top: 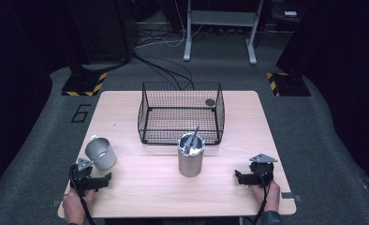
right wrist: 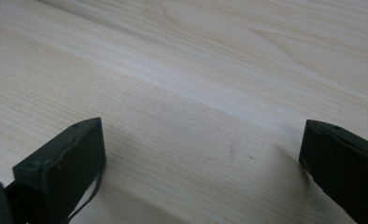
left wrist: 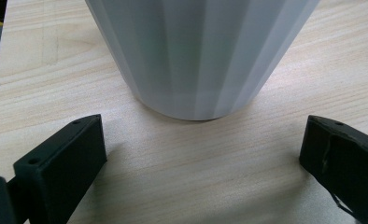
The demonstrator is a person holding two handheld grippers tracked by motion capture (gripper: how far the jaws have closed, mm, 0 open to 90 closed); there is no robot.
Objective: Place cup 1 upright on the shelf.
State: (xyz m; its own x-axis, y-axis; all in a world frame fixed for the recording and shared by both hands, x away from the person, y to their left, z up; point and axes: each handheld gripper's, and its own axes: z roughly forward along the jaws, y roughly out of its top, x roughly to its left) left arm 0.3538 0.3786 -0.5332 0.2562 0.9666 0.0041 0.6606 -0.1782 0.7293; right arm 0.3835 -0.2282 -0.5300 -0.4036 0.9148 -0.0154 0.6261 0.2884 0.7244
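The left gripper [top: 108,178] lay near the table's [top: 140,197] front-left corner, jaws spread wide and empty, facing the mug [left wrist: 201,56] just beyond them. The right gripper [top: 237,176] lay near the front-right corner, likewise spread and empty, over bare wood. The mug [top: 100,153] stood upright near the left edge, apparently empty. To take it well, the left gripper should advance level until the jaws straddle the wall low down, then close squarely; a glancing grip could tip it. The canister [top: 191,159] stood mid-table holding a metal utensil [top: 192,138]. The basket [top: 147,117] behind held one small dark disc [top: 210,101].
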